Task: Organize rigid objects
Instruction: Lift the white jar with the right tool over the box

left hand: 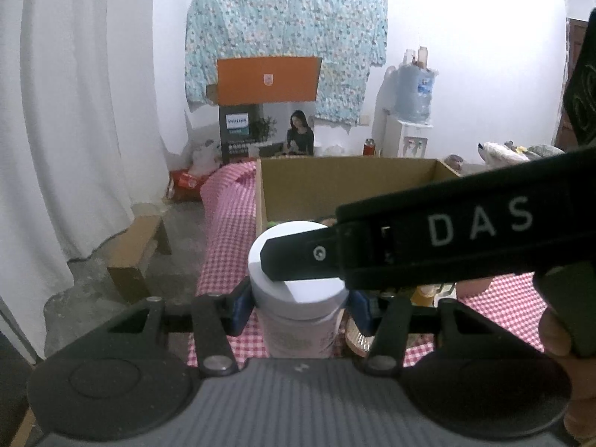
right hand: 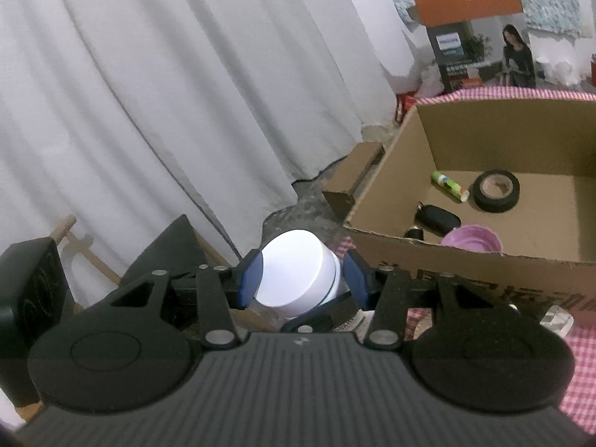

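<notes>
Gripping a white-capped jar [left hand: 298, 290], the left gripper [left hand: 298, 307] has its blue pads against the jar just under the cap, above the checked cloth of the desk [left hand: 506, 298]. The right gripper [right hand: 303, 279] also has its pads on either side of the same jar [right hand: 298, 275], at the cap, so both hold it together. In the left view the right gripper's black finger crosses the cap top. The jar is in the air, just beside the near-left corner of a cardboard box [right hand: 395, 171]. Inside the box lie a tape roll [right hand: 495, 190], a green tube [right hand: 449, 185], a black key fob [right hand: 437, 218] and a purple lid [right hand: 471, 237].
</notes>
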`<state>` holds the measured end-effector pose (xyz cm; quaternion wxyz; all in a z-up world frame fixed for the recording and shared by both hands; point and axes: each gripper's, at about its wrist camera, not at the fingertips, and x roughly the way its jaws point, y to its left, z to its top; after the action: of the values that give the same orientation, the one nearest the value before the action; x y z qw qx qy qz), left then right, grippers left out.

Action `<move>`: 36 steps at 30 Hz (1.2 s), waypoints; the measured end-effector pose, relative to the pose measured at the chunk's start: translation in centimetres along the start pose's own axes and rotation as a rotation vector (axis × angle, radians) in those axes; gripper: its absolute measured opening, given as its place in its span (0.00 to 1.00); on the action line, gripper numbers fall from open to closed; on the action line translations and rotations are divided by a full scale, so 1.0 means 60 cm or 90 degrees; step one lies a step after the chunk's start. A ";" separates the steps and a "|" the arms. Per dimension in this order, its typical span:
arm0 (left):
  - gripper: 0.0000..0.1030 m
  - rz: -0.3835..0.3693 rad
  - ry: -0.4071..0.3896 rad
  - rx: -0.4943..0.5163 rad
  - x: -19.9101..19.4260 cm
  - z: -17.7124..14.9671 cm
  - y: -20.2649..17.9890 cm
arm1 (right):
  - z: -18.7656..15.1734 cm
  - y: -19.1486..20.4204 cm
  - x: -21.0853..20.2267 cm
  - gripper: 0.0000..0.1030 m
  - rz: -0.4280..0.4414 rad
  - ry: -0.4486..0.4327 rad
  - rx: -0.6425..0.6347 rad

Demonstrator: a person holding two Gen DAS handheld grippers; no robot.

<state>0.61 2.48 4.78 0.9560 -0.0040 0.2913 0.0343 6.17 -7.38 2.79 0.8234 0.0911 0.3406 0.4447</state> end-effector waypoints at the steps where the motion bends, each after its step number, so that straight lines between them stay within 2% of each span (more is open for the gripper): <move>1: 0.52 0.002 -0.004 0.003 -0.005 0.002 -0.002 | 0.001 0.003 -0.005 0.46 0.002 -0.003 -0.003; 13: 0.52 0.014 -0.051 0.029 -0.052 0.019 -0.031 | 0.005 0.045 -0.076 0.46 0.013 -0.058 -0.031; 21: 0.52 0.000 -0.077 0.054 -0.062 0.040 -0.057 | 0.011 0.051 -0.120 0.47 0.003 -0.098 -0.038; 27: 0.52 -0.025 -0.095 0.078 -0.052 0.074 -0.079 | 0.027 0.038 -0.160 0.47 -0.017 -0.132 -0.042; 33: 0.52 -0.076 -0.110 0.093 -0.018 0.127 -0.105 | 0.071 0.006 -0.197 0.47 -0.055 -0.157 -0.044; 36: 0.52 -0.110 -0.099 0.091 0.014 0.161 -0.117 | 0.103 -0.024 -0.211 0.47 -0.075 -0.162 -0.038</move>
<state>7.16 -4.19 12.21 0.9729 0.0414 0.2167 -0.0687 6.40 -17.32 12.87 0.8871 0.1023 0.2248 0.3900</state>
